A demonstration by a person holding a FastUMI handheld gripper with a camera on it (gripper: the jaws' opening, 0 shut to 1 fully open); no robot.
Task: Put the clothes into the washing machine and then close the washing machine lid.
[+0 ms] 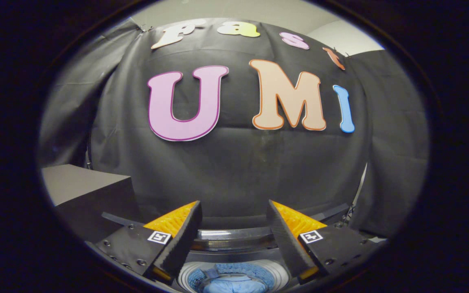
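Note:
My gripper hangs open above the washing machine, nothing between its fingers. Below and between the fingers lies the round drum opening of the washing machine, with blue clothes bunched inside it. Just beyond the drum, the raised lid shows as a curved, glossy dark edge standing behind the opening. The fingers are well above the clothes and touch neither them nor the lid.
A dark box with a grey top stands to the left of the machine, close to the left finger. The black cloth wall rises right behind the machine. A thin pole runs down at the right.

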